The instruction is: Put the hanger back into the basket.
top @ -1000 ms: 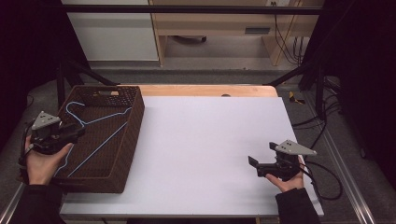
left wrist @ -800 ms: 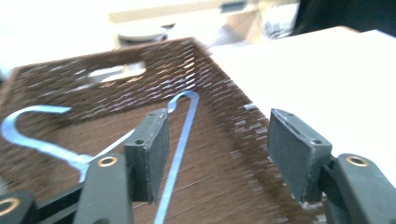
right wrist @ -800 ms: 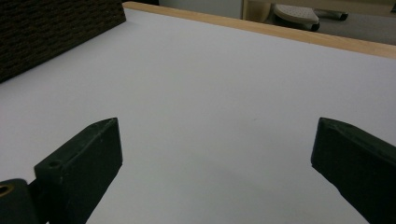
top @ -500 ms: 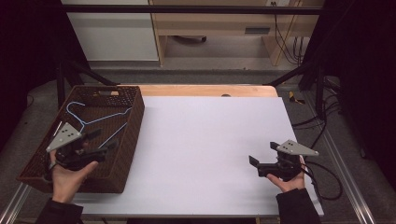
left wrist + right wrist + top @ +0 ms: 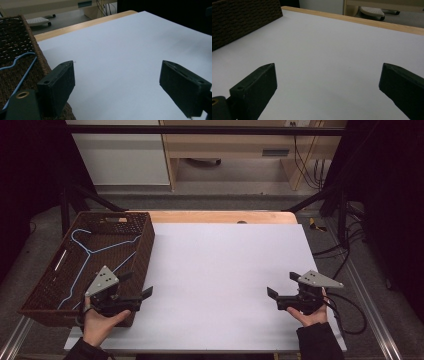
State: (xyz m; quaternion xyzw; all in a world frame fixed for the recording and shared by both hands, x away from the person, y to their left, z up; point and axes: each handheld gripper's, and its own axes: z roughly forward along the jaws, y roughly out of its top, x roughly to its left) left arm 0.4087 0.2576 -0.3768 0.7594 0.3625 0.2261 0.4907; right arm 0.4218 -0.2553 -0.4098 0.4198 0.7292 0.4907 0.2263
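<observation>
A dark woven basket point(image 5: 145, 243) stands at the table's left side. A thin blue wire hanger point(image 5: 85, 252) lies inside it. My left gripper point(image 5: 138, 285) hovers at the basket's near right corner, pointing right over the white tabletop point(image 5: 225, 270). Its jaws have just been opening and stand wide apart with nothing between them. In the left gripper view point(image 5: 116, 72) the hanger point(image 5: 18, 61) and the basket's wall point(image 5: 15, 37) sit to the left. My right gripper point(image 5: 281, 285) rests at the near right, open and empty, also seen in its own view point(image 5: 327, 70).
A wooden strip point(image 5: 220, 216) edges the far side of the white surface. The basket's outer wall point(image 5: 242, 20) shows far off in the right gripper view. Cables point(image 5: 350, 310) trail off the table's right side. A cabinet and shelf stand beyond the table.
My left gripper has moved from the basket's left side across to its near right corner and lower. Its jaws have spread apart. The right gripper has stayed put.
</observation>
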